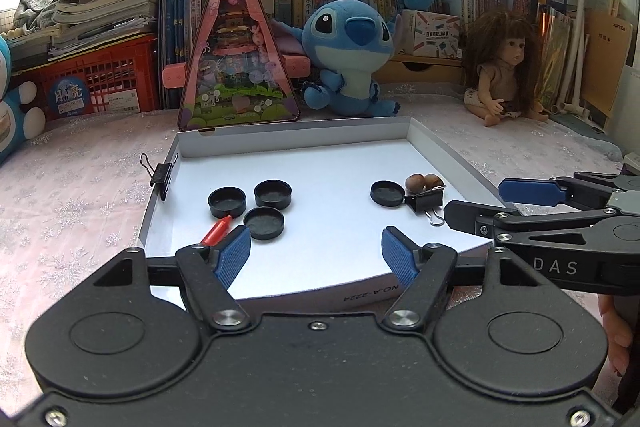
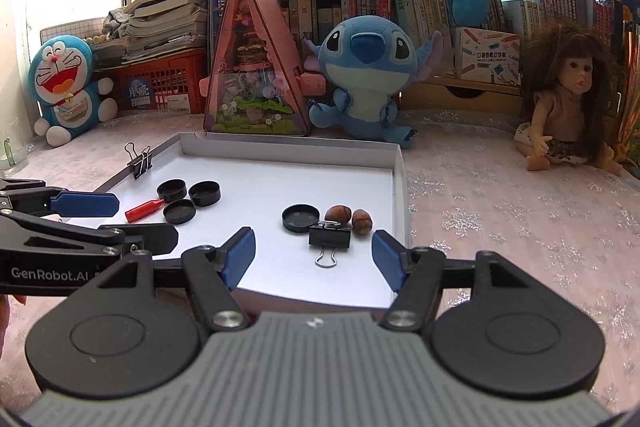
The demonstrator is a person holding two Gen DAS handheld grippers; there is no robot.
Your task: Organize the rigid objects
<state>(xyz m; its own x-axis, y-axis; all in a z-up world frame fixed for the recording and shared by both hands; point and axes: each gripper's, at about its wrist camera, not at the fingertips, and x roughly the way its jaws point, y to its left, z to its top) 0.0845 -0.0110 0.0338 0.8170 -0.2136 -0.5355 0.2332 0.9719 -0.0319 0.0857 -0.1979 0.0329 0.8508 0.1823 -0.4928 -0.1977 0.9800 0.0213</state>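
Left wrist view: your left gripper (image 1: 316, 253) and right gripper (image 2: 313, 253) gape empty over the tray (image 1: 436, 151); plush toy (image 1: 352, 55) stands beyond its far edge.

Two black hand-held grippers with blue ribbed pads, side by side, both tilted a little downward. Left gripper (image 1: 316, 253): jaws apart, nothing between the pads. Right gripper (image 2: 313, 255): jaws apart too, pads pressing on nothing. Part of a hand (image 1: 614, 337) visible under the right gripper's body.
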